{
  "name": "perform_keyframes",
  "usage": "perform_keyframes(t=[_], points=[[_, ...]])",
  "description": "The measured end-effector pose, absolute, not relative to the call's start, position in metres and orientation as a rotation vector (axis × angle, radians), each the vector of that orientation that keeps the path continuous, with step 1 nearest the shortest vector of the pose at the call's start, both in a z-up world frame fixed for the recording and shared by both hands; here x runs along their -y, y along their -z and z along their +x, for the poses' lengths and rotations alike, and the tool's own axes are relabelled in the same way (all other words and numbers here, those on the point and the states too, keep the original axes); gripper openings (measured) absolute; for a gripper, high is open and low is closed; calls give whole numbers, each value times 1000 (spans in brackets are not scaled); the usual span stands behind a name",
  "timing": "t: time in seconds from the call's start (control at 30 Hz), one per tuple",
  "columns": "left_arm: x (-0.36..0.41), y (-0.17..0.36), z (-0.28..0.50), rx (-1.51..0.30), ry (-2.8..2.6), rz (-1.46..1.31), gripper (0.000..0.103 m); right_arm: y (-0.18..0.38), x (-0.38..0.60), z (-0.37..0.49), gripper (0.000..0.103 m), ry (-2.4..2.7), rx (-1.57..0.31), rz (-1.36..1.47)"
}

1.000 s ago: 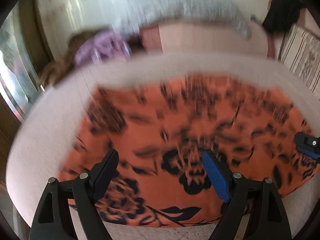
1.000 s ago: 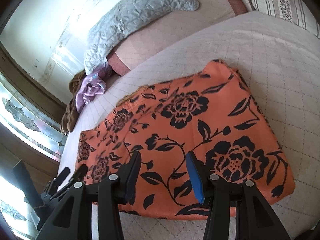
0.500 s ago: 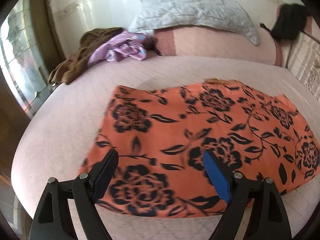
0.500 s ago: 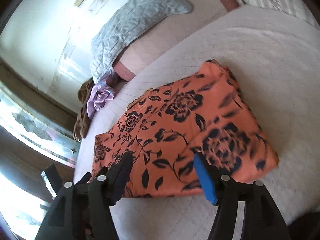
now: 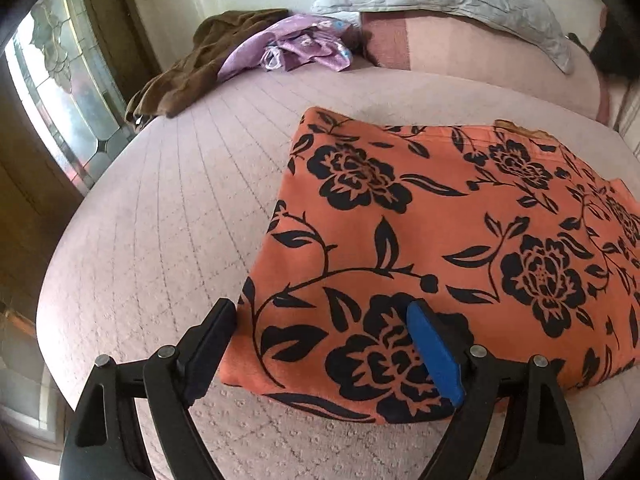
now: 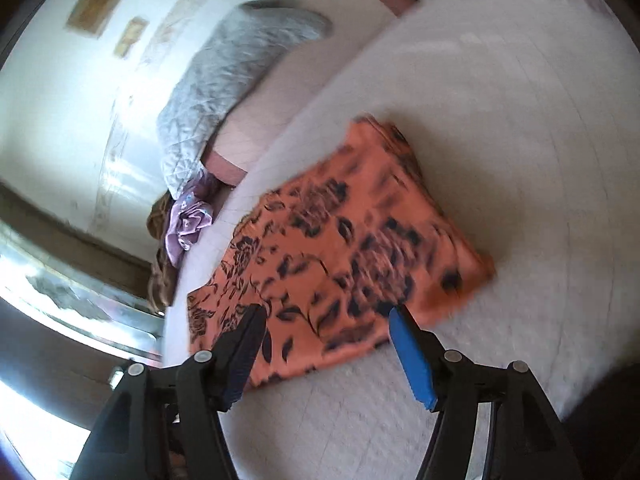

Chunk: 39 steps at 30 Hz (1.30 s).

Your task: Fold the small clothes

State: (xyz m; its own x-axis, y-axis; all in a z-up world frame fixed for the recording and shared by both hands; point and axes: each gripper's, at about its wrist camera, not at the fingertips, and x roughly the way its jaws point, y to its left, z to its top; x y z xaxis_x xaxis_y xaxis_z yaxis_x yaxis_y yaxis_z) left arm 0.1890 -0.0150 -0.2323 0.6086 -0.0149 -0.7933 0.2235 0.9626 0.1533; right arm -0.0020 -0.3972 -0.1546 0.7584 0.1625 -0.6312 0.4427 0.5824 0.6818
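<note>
Quilted pink bed [image 5: 160,240]; orange floral cloth [image 5: 440,220]

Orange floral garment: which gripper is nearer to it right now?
Left. The left gripper straddles the near left corner of the orange floral garment, jaws open. The right gripper hangs open above its near edge, seemingly higher off the bed; that view is blurred.

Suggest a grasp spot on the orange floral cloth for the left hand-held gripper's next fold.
Probably the near left corner of the orange black-flowered cloth, approached from the left edge. The cloth lies flat on the pink quilted bedspread, so only its edges offer a pinchable lip. The open left hand-held gripper already straddles that corner, one finger off the cloth and the blue-padded one over it.
</note>
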Motion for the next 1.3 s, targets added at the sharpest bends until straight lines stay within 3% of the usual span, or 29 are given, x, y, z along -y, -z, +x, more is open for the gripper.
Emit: perform_keyframes(t=[0.1, 0.17, 0.2, 0.27, 0.3, 0.5, 0.77, 1.07, 1.13, 1.2, 1.3], points=[[11, 230, 189, -913, 143, 208, 88, 149, 406, 14, 39, 246, -712, 885], [7, 229, 187, -901, 142, 204, 88, 169, 418, 28, 39, 311, -816, 890], [6, 228, 187, -897, 140, 202, 88, 183, 423, 32, 30, 334, -872, 911], [3, 228, 187, -897, 140, 187, 88, 190, 427, 35, 25, 365, -903, 922], [4, 226, 186, -897, 140, 183, 88, 182, 425, 38, 29, 360, -905, 890], [6, 223, 190, -877, 145, 181, 88, 151, 426, 88, 29, 339, -859, 747], [6, 223, 199, -874, 132, 173, 88, 205, 463, 181, 28, 405, -969, 768], [5, 219, 193, -845, 127, 178, 88, 172, 432, 126, 28, 286, -966, 745], [6, 220, 191, -844, 125, 180, 88, 167, 421, 108, 34, 256, -953, 762], [6, 221, 188, -846, 126, 185, 88, 163, 407, 80, 64, 227, -941, 787], [6, 229, 190, -868, 122, 195, 88, 159, 392, 47, 65, 178, -892, 829]])
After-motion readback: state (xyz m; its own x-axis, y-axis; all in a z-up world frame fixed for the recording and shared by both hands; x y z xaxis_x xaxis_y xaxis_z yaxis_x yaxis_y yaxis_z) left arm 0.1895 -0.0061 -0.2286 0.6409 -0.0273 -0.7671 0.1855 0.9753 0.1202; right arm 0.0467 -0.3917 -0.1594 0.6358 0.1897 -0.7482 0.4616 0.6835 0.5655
